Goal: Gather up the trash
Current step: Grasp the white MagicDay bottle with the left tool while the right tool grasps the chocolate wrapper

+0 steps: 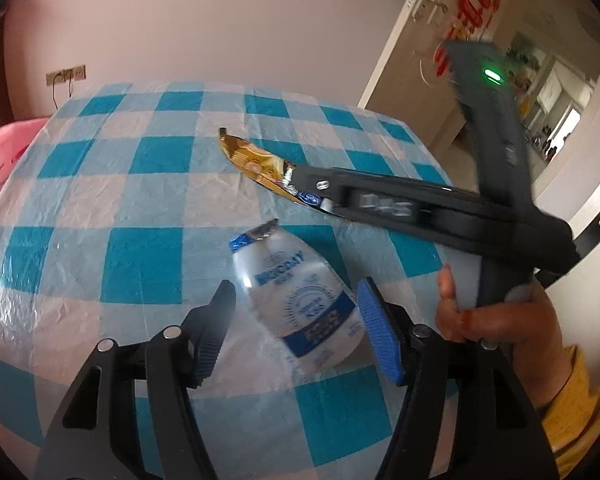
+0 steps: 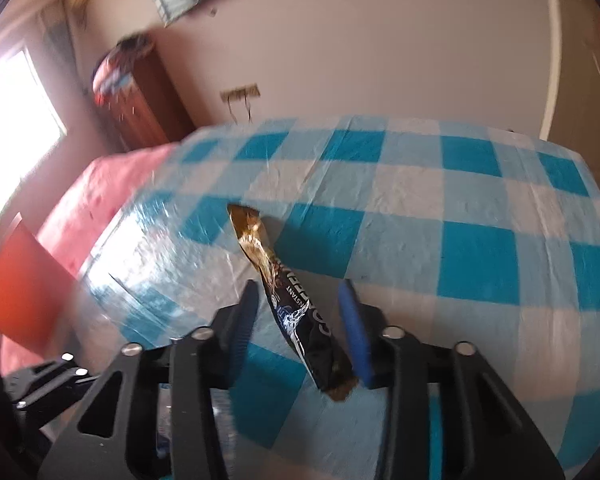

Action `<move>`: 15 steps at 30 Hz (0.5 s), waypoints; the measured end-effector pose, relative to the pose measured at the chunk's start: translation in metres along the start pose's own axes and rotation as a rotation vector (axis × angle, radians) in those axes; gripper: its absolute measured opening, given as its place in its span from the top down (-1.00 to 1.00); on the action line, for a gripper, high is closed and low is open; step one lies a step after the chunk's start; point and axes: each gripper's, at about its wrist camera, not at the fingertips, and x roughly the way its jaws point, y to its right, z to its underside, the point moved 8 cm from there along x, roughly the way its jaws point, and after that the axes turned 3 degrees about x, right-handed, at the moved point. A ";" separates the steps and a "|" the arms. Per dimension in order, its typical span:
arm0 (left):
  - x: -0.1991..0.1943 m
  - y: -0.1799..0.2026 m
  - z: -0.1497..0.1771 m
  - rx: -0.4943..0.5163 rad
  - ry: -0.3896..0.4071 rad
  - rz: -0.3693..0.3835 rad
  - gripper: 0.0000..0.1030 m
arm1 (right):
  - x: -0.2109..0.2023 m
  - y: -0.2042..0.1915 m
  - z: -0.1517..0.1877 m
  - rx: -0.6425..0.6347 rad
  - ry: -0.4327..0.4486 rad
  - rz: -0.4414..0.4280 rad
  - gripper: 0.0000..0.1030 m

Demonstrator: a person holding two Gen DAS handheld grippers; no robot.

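Observation:
A white plastic bottle (image 1: pixel 300 304) with a blue label and torn foil lid lies on the blue-checked tablecloth (image 1: pixel 120 184). My left gripper (image 1: pixel 296 320) is open, its fingers either side of the bottle. A gold and black coffee sachet (image 1: pixel 256 164) lies further back. My right gripper (image 1: pixel 300 184) reaches in from the right over the sachet's near end. In the right wrist view the sachet (image 2: pixel 296 300) lies between the open fingers of my right gripper (image 2: pixel 300 320), untouched by either pad.
The table's far edge (image 1: pixel 260 88) meets a white wall. A pink cloth (image 2: pixel 100 200) and a red object (image 2: pixel 24 292) lie left of the table. An open door (image 1: pixel 440 40) stands at the right.

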 end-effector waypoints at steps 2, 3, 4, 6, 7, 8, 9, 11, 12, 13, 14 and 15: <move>0.003 0.005 0.000 0.021 -0.003 -0.013 -0.31 | 0.006 0.000 0.004 -0.017 -0.019 0.001 0.38; 0.005 0.005 0.000 0.033 -0.002 -0.034 -0.33 | 0.006 0.000 0.004 -0.026 -0.015 -0.002 0.40; 0.006 0.006 0.001 0.039 -0.001 -0.050 -0.35 | 0.006 0.000 0.005 -0.028 -0.015 -0.007 0.41; 0.010 0.007 0.000 0.048 -0.005 -0.068 -0.38 | 0.003 0.003 0.007 -0.023 -0.012 -0.021 0.48; 0.012 0.007 0.000 0.052 -0.006 -0.082 -0.42 | 0.002 0.005 0.008 -0.024 -0.005 -0.020 0.49; 0.013 0.007 -0.001 0.057 -0.005 -0.100 -0.46 | -0.001 0.006 0.009 -0.025 0.002 -0.015 0.53; 0.014 0.006 -0.002 0.070 0.000 -0.129 -0.48 | -0.002 0.005 0.009 -0.022 0.007 -0.016 0.62; 0.018 0.006 -0.003 0.080 -0.005 -0.165 -0.53 | -0.011 0.010 0.010 -0.007 0.029 -0.011 0.68; 0.020 0.005 -0.003 0.076 -0.010 -0.170 -0.53 | -0.015 0.013 0.011 0.005 0.038 -0.010 0.70; 0.023 0.005 -0.003 0.073 -0.016 -0.172 -0.53 | -0.019 0.016 0.012 0.023 0.048 -0.012 0.72; 0.025 0.005 -0.002 0.071 -0.024 -0.178 -0.53 | -0.022 0.018 0.012 0.037 0.055 -0.015 0.73; 0.028 0.005 0.000 0.070 -0.035 -0.192 -0.53 | -0.026 0.021 0.014 0.054 0.063 -0.019 0.73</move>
